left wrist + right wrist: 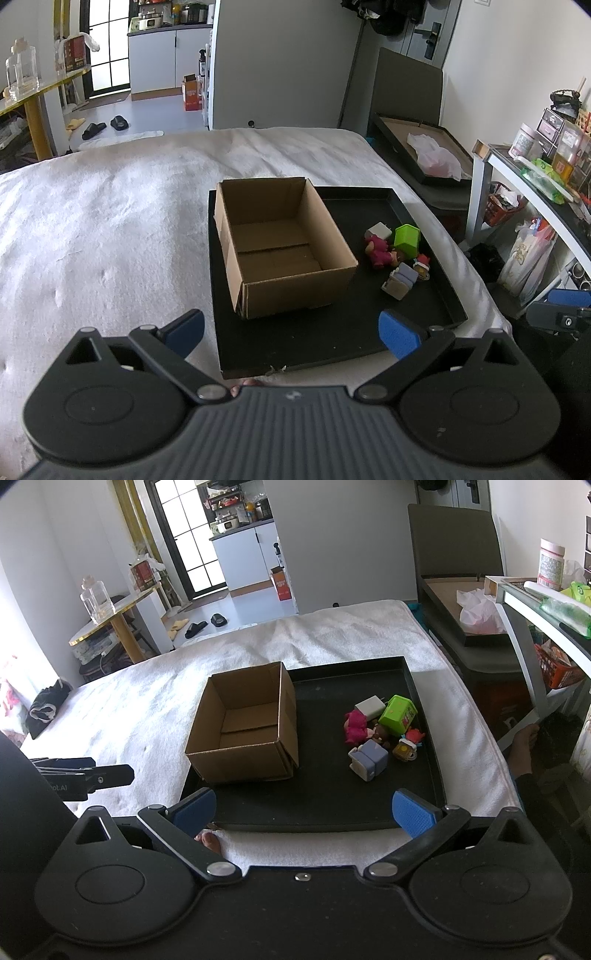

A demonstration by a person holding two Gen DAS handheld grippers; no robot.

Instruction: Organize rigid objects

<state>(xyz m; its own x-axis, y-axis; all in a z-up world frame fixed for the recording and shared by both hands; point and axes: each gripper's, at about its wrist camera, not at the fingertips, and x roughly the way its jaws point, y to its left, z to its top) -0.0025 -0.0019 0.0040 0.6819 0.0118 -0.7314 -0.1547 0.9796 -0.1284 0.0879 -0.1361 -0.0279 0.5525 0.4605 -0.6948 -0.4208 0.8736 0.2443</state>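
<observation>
An open, empty cardboard box (280,247) (245,725) stands on the left part of a black tray (332,343) (325,805) on a white bed. To its right lies a cluster of small toys: a green block (407,240) (398,715), a white charger (377,232) (370,707), a pink figure (379,252) (355,726), a grey-purple block (400,281) (371,760) and a red-capped figure (422,266) (408,746). My left gripper (291,334) is open and empty before the tray's near edge. My right gripper (304,812) is open and empty over the tray's near edge.
The white bed cover (110,229) spreads left and behind the tray. A cluttered shelf unit (546,177) and a dark framed board (424,155) stand to the right of the bed. A gold-edged table (110,616) stands at the far left.
</observation>
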